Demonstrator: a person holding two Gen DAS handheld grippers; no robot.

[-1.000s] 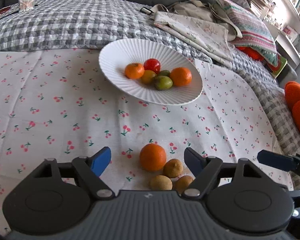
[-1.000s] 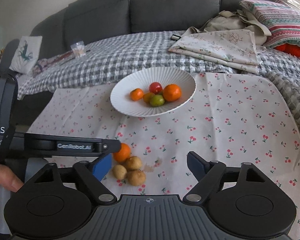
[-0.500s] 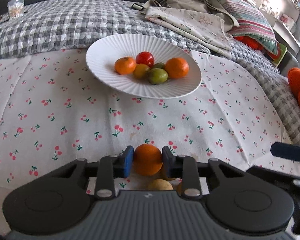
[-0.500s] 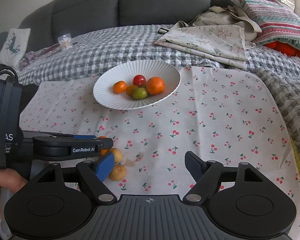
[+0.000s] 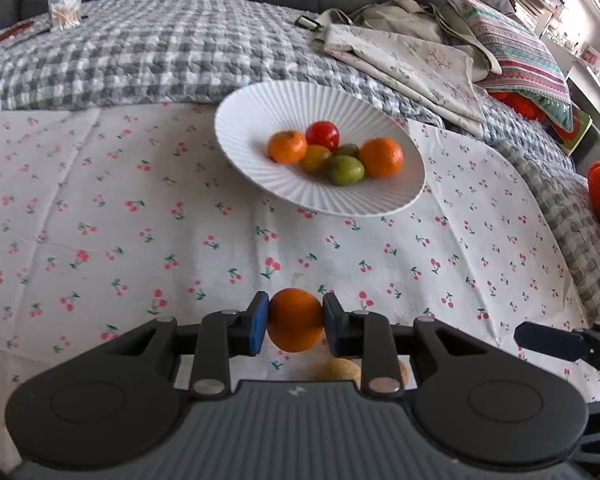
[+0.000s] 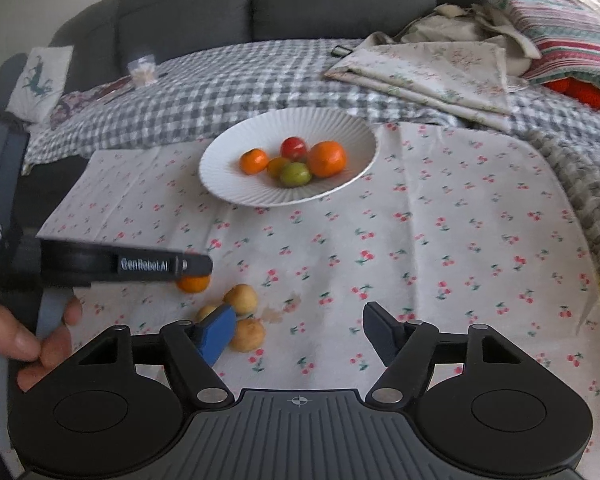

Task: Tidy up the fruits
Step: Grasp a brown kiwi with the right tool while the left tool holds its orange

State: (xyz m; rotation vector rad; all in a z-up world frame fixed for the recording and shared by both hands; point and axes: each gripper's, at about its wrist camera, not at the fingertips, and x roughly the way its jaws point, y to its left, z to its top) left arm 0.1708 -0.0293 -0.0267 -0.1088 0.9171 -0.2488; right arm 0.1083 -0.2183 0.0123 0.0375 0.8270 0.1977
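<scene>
White plate [image 5: 380, 204] holding six fruits, left hand-held gripper [image 5: 295, 326] clamping orange [image 5: 295, 320], right hand-held gripper [image 6: 298, 330] spread wide

Left gripper [image 5: 295, 319] clamped tight, blue pads [image 5: 257, 323] pressing both sides of an orange [image 5: 295, 320] sitting right between the fingertips. Seen from the right wrist camera, the left gripper reaches in sideways, a bare hand [image 6: 28, 336] wrapped round its grip. Right gripper [image 6: 300, 330] spread wide, fingers well apart, nothing between them, level and pointing forward.
</scene>
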